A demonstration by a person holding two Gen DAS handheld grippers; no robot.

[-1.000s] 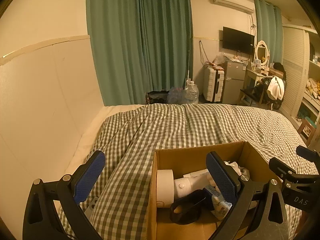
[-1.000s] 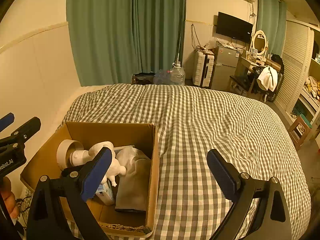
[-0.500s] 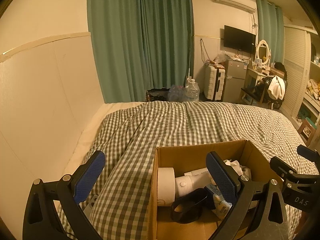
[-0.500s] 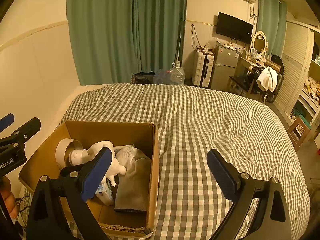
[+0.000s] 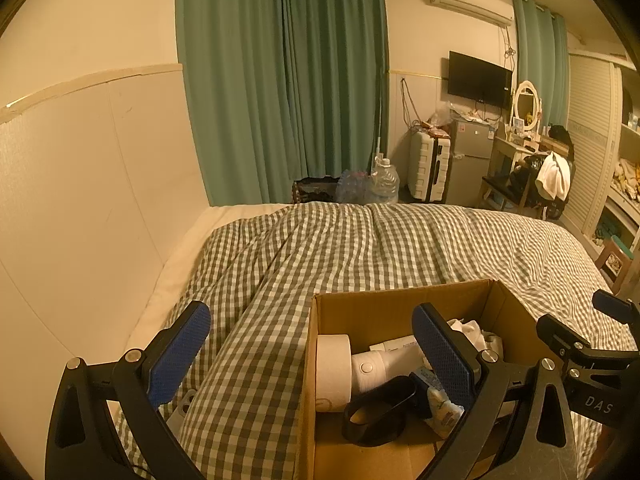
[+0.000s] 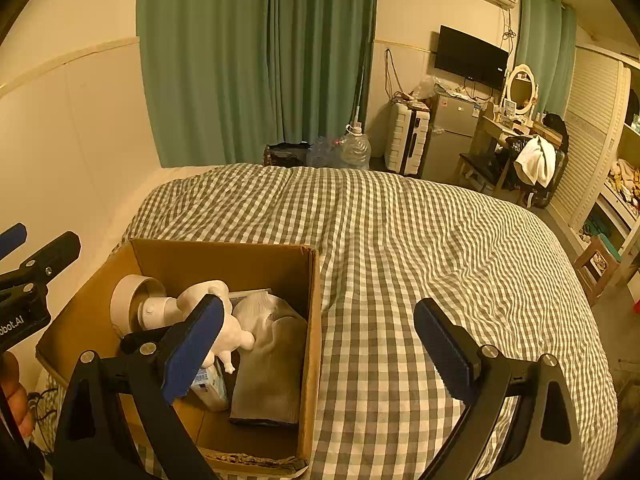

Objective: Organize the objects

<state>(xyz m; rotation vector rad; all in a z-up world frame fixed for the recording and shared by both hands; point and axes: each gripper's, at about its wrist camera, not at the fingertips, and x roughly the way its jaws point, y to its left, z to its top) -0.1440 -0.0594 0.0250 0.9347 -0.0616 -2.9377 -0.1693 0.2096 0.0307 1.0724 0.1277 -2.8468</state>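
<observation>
**Right wrist view: box packed, both tools released and empty**

Right wrist view shows the cardboard box (image 6: 312, 320) resting on the checked bed cover (image 6: 420, 240); inside the box a white roll (image 6: 128, 304) is seen against its left wall, a white figure (image 6: 224, 320) lies beside the roll toward the middle, a folded grey cloth (image 6: 268, 372) is laid against the right wall, and a small packet (image 6: 208, 388) sits at the near side; in the left wrist view a black band (image 5: 376, 408) is also seen inside the box, near its front. The right tool (image 6: 316, 344) is held released above the box's right wall, nothing gripped; the left tool (image 5: 312, 356) is likewise spread wide over the box's left wall, empty. No loose item is seen on the bed around the box; the gathering is judged largely done; what is left cannot be told from these views.
</observation>
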